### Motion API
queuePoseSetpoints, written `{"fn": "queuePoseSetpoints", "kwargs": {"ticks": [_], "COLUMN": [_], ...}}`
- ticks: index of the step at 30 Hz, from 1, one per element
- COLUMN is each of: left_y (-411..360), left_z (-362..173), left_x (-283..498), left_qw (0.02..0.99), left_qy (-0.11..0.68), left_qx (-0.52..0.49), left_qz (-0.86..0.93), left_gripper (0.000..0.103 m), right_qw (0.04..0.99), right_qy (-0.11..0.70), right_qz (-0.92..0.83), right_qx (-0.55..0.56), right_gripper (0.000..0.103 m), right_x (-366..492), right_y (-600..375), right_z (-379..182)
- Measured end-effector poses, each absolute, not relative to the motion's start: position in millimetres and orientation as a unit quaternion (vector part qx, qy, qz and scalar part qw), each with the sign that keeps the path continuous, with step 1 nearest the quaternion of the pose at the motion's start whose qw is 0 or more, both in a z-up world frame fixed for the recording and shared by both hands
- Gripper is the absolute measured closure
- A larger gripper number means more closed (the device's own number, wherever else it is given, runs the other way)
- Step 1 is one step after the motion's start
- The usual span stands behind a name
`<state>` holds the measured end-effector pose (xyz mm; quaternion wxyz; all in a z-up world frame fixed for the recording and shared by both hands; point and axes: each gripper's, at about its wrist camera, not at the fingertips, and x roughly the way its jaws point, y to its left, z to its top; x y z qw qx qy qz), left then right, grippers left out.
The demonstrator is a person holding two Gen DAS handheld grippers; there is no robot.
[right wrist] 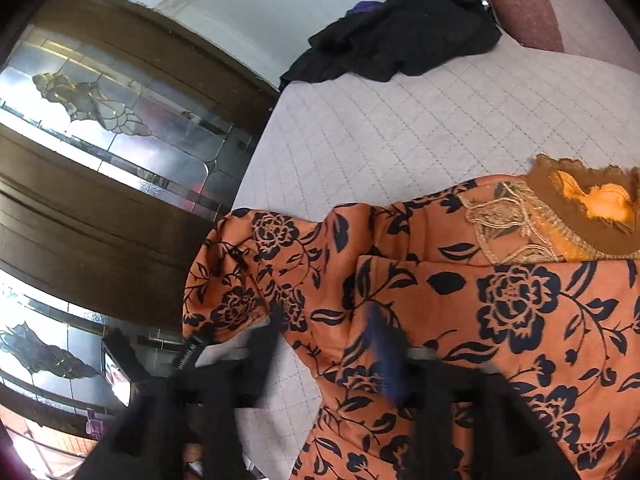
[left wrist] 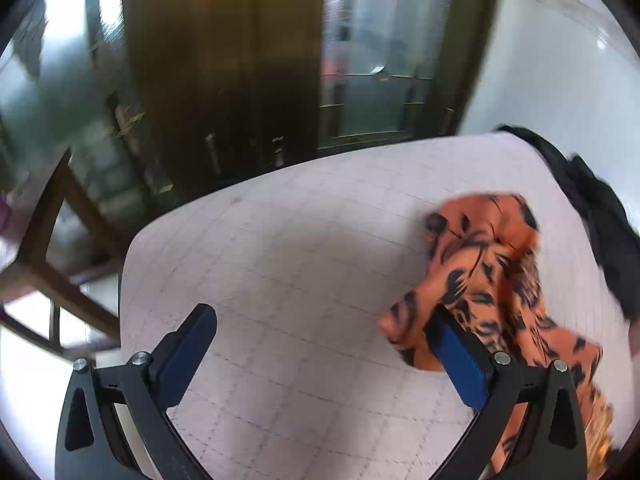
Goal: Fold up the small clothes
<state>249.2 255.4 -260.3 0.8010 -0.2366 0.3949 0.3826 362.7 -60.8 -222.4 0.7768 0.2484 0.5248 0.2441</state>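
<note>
An orange garment with a dark floral print (right wrist: 460, 300) lies on a pale quilted surface (right wrist: 380, 128), its embroidered neckline (right wrist: 560, 216) at the right. In the left wrist view the garment (left wrist: 492, 276) lies bunched at the right. My left gripper (left wrist: 324, 320) is open and empty above the quilted surface; its right finger (left wrist: 460, 360) is at the garment's edge. My right gripper (right wrist: 328, 328) is blurred and sits at the garment's near edge; its jaws look somewhat apart, and I cannot tell if cloth is between them.
A pile of black clothes (right wrist: 400, 36) lies at the far edge of the quilted surface (left wrist: 300, 240). A wooden door with glass panels (right wrist: 100, 120) stands beyond. A wooden chair frame (left wrist: 52, 248) is at the left.
</note>
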Motion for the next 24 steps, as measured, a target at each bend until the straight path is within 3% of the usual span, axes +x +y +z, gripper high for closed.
{"fn": "queuePoseSetpoints", "kwargs": {"ticks": [5, 14, 24], "left_y": [288.4, 336.6, 378.6], "left_z": [-269.5, -241.4, -214.2], "left_x": [243.1, 195.3, 127.9], "left_qw": [0.764, 0.733, 0.683], "left_qy": [0.404, 0.322, 0.236], "left_qx": [-0.271, -0.289, -0.343], "left_qz": [0.424, 0.525, 0.6], "left_gripper": [0.0, 0.0, 0.0], "right_qw": [0.768, 0.722, 0.721], "right_qy": [0.518, 0.539, 0.545], "right_qz": [0.273, 0.365, 0.403], "right_qx": [0.261, 0.235, 0.145], "right_gripper": [0.023, 0.023, 0.023], "right_x": [366.4, 389.6, 351.3], "right_y": [-34.4, 84.9, 184.5], "right_z": [-218.9, -216.7, -246.9]}}
